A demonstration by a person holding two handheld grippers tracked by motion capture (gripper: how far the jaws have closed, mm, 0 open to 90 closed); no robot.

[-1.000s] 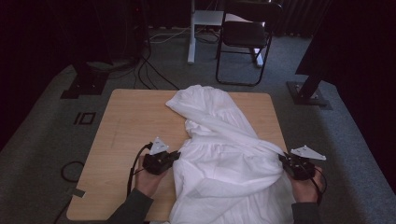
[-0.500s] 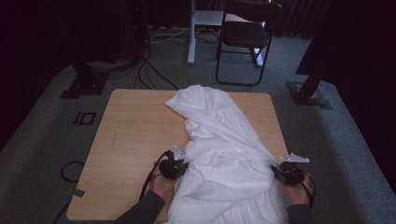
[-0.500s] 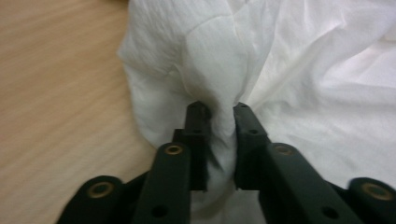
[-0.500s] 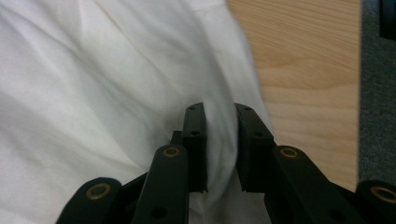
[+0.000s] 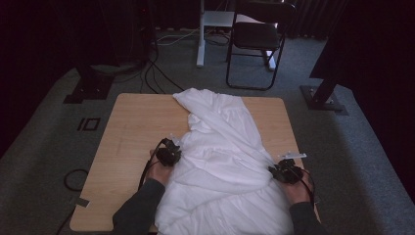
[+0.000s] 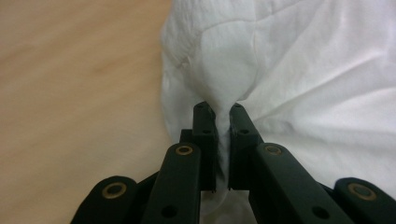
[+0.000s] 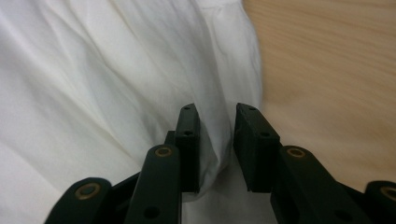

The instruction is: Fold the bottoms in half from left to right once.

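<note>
Cloth (image 5: pixel 225 161): white, rumpled, lying across the table (image 5: pixel 132 132) from the 12 o'clock edge down to 6 o'clock, covering the centre and right half.

Left gripper (image 5: pixel 172 148): sitting at the cloth's 9 o'clock edge, jaws nearly together, pinching a raised fold of cloth (image 6: pixel 223 93); they have just been closing.

Right gripper (image 5: pixel 277 169): sitting at the cloth's 3 o'clock edge, jaws a little apart, having just been opening; cloth (image 7: pixel 116 79) is lying between them, pads not pressing it.

Chair (image 5: pixel 257 39): standing beyond the table at 12 o'clock.
</note>
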